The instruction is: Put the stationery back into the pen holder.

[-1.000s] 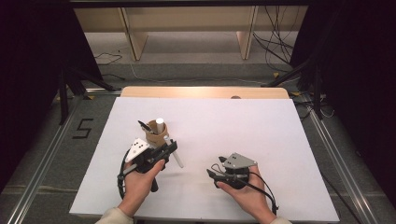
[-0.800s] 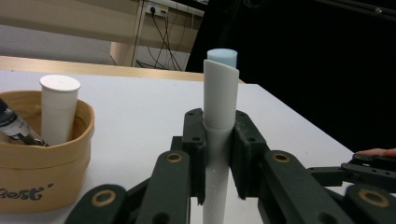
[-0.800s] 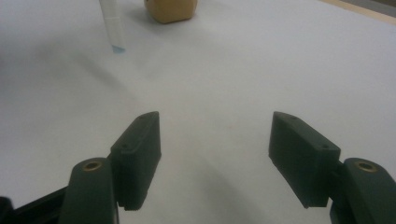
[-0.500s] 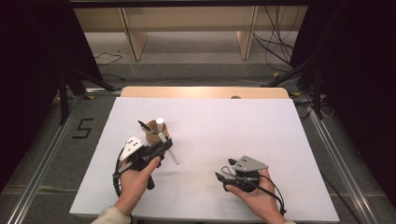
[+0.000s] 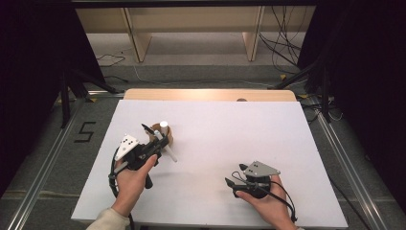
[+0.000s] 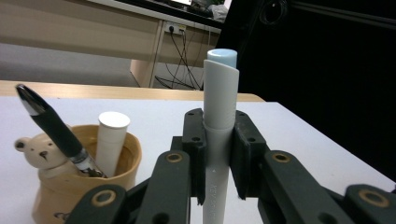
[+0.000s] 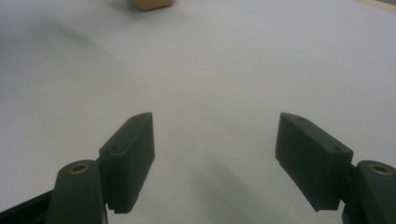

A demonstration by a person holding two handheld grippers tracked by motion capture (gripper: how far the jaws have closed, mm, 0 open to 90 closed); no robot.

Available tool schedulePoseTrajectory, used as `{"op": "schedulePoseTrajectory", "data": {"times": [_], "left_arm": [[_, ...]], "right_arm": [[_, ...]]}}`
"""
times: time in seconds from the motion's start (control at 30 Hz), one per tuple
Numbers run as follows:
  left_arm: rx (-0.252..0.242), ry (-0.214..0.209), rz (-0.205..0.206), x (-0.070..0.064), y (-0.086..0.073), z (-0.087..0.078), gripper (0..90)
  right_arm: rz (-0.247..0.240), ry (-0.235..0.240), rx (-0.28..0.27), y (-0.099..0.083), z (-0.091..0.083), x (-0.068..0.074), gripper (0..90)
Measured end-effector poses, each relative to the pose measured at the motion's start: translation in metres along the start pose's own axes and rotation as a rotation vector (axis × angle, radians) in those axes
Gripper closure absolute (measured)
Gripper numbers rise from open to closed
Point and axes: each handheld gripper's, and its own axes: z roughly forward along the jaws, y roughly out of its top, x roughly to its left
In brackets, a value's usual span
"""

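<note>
Left gripper (image 5: 160, 143), jaws closed on a white marker (image 6: 218, 135) that stands upright between them, its pale blue cap end uppermost; the gripper sits just beside a tan bear-faced pen cup (image 6: 81, 186) on the left half of the white table (image 5: 230, 129). The cup already contains a black pen (image 6: 53, 130), leaning, and a second white marker (image 6: 111, 140). To seat the held marker well, it should probably be lifted above the rim, centred over the free gap, kept vertical, then lowered before release. Right gripper (image 7: 215, 158), jaws wide apart and empty, rests well apart at the table's right. The marker's lower end is cut off; its printed lettering is illegible.
</note>
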Motion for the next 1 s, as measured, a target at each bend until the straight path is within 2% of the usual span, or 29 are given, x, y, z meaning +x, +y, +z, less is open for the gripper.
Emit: {"op": "schedulePoseTrajectory", "data": {"times": [0.2,0.6,1.0], "left_arm": [[-0.010,0.018,0.000,0.005,0.004,0.002,77.9],[-0.045,0.061,0.027,0.010,0.015,0.010,77.8],[-0.066,0.085,0.046,0.014,0.022,0.013,77.8]], "right_arm": [[0.000,0.001,0.001,-0.001,0.000,0.000,28.7],[0.010,0.001,0.007,-0.002,0.000,0.000,28.5],[0.011,0.001,0.009,-0.002,0.001,-0.001,28.4]]}}
